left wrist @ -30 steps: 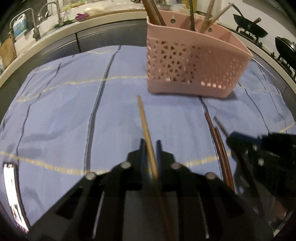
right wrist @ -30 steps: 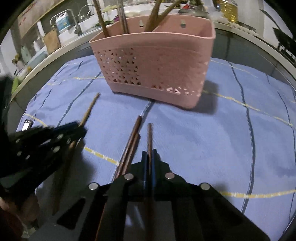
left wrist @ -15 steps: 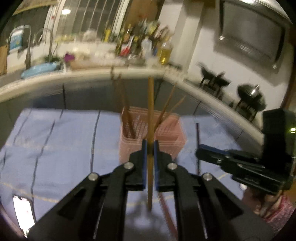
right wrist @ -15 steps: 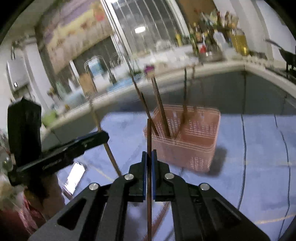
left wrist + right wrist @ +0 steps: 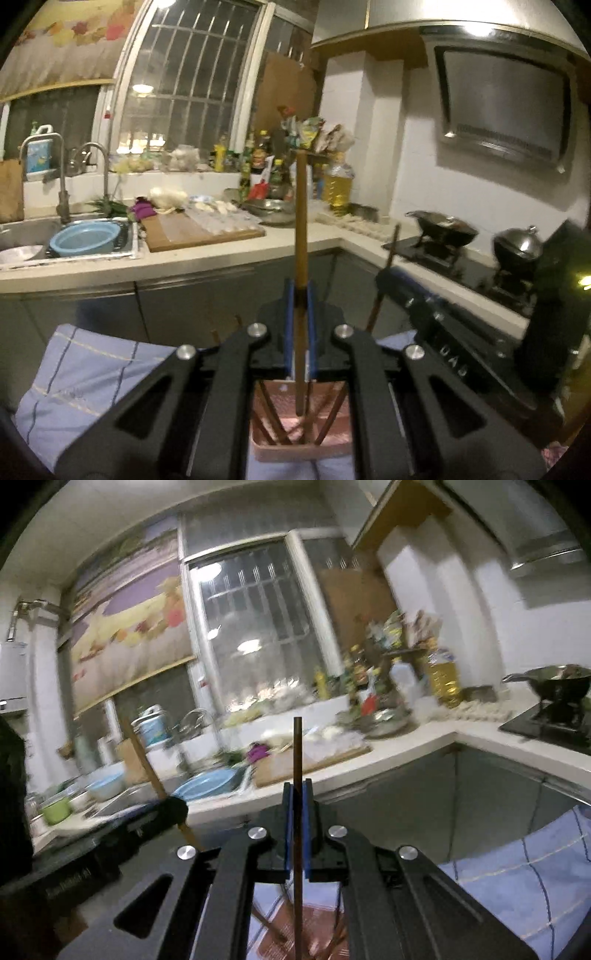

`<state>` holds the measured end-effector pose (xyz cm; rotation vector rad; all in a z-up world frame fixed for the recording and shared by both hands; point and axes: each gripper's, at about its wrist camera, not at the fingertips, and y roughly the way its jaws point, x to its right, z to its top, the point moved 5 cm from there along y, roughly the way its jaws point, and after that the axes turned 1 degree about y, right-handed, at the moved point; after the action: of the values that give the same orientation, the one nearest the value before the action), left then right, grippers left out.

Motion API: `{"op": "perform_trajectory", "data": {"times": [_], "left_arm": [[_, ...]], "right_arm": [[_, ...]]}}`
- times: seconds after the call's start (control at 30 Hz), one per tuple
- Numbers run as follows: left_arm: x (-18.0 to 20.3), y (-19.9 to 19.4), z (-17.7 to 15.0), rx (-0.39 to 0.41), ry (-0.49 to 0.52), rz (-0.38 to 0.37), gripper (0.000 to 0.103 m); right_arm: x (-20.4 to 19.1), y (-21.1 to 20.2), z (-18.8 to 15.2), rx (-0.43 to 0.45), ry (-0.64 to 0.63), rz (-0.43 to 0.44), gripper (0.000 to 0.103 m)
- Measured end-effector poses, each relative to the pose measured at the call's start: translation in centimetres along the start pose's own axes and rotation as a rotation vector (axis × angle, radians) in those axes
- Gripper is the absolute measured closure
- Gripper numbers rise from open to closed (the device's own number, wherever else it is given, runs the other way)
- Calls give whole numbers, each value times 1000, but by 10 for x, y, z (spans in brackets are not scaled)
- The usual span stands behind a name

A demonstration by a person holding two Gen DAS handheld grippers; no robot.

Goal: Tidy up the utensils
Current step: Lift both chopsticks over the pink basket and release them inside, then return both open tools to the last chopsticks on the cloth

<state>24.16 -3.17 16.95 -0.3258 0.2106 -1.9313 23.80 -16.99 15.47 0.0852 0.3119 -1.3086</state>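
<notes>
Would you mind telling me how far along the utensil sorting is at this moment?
Done: several chopsticks already stand in the pink basket. In hand: the left gripper holds a light chopstick upright over the basket, and the right gripper holds a dark chopstick likewise. Left: lowering and releasing both; the cloth below is mostly hidden.

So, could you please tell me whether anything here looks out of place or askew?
Nothing stands out: the left gripper holds a light wooden chopstick upright above the pink plastic basket; the right gripper holds a dark brown chopstick likewise.
</notes>
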Motion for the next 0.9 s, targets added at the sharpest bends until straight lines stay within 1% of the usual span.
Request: {"op": "perform_trajectory", "data": {"times": [0.07, 0.17, 0.27, 0.33, 0.37, 0.4, 0.43, 0.5, 0.57, 0.63, 0.7, 0.73, 0.8, 0.83, 0.87, 0.9], "left_arm": [[-3, 23, -13, -35, 10, 24, 98], [-9, 47, -36, -92, 11, 34, 97], [-16, 65, -64, -156, 15, 49, 97], [-19, 72, -82, -201, 9, 56, 96], [-20, 78, -94, -244, 10, 50, 94], [-21, 80, -102, -271, 8, 48, 90], [-22, 81, -108, -291, 5, 51, 88], [-29, 76, -115, -311, -23, 57, 85], [-34, 62, -110, -291, -56, 50, 85], [-36, 42, -97, -247, -79, 45, 84], [-39, 15, -81, -184, -104, 34, 84], [-39, 2, -76, -160, -112, 32, 83], [-40, -27, -77, -124, -122, 13, 77], [-39, -37, -82, -120, -120, 9, 74], [-39, -46, -92, -126, -112, 9, 70], [-40, -53, -104, -142, -105, 13, 67]], "right_arm": [[9, 17, -9, 6, 18, -19, 99], [22, 32, -29, -9, 29, -36, 99], [30, 42, -51, -66, 41, -31, 98], [30, 42, -67, -107, 45, -8, 98], [28, 40, -76, -130, 48, 6, 97], [27, 39, -82, -150, 51, 14, 96], [27, 38, -90, -176, 64, 23, 95], [23, 30, -96, -201, 90, 45, 92], [16, 18, -89, -193, 94, 54, 89], [8, 2, -75, -162, 82, 59, 81], [-1, -21, -57, -117, 72, 67, 62], [-4, -31, -51, -98, 70, 68, 58], [-10, -58, -43, -72, 62, 62, 56], [-10, -67, -44, -86, 63, 62, 56], [-10, -76, -50, -111, 65, 63, 56], [-10, -88, -64, -158, 66, 65, 56]]}}
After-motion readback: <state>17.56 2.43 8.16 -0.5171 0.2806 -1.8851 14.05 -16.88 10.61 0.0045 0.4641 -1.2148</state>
